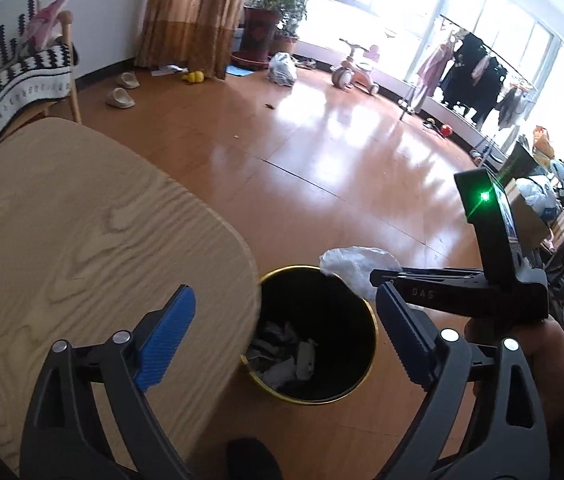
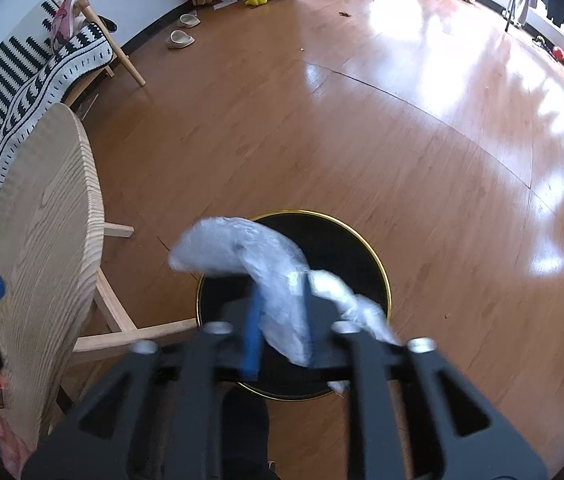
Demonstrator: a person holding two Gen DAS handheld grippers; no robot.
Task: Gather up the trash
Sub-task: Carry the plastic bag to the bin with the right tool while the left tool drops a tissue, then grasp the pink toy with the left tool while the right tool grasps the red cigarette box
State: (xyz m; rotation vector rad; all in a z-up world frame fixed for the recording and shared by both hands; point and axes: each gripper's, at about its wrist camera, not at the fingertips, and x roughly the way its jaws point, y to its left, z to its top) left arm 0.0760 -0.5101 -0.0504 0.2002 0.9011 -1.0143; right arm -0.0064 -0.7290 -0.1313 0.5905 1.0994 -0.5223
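The table point(image 1: 82, 216) fills the left of the left view, and the black bin point(image 2: 322, 248), already holding crumpled paper, stands low in the centre beside it. Over the bin, the right gripper point(image 2: 280, 320) has a plastic bag point(image 2: 242, 248) between its half-parted jaws, which no longer seem to press it. The bag looks light, soft and slippery, best pinched at a bunched fold, while the left gripper point(image 1: 282, 312) is wide open and empty.

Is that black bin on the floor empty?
No. The black bin already holds crumpled pale scraps at its bottom, seen from the left wrist; it is far from full.
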